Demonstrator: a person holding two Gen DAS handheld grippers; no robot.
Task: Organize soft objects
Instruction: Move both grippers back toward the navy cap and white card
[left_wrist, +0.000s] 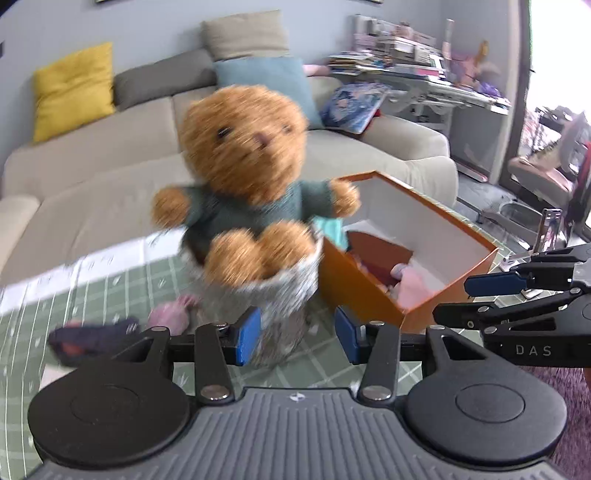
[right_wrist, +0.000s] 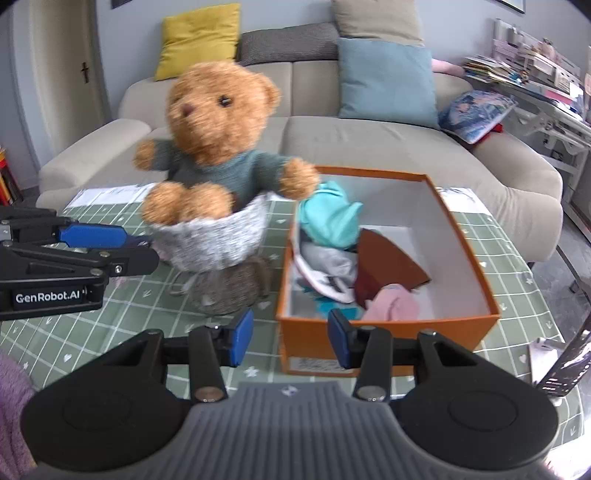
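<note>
Worktop (right_wrist: 517, 258) covered in green grid-pattern cloth; beige sofa (right_wrist: 369, 140) behind it. Teddy bear (right_wrist: 218, 129), brown with teal sweater, sits upright in a grey knit pouch (right_wrist: 210, 240), just left of the orange box (right_wrist: 388, 325) holding soft items. Left gripper (left_wrist: 297, 338) and right gripper (right_wrist: 290, 338): jaws spread, holding nothing. Bear lies ahead of both, apart.

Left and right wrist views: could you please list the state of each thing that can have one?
Left gripper: open, empty.
Right gripper: open, empty.
Brown teddy bear in green sweater: upright, seated in the pouch.
Grey knitted fabric pouch: open, holding the bear.
Orange cardboard box: lidless, partly filled with cloths.
</note>
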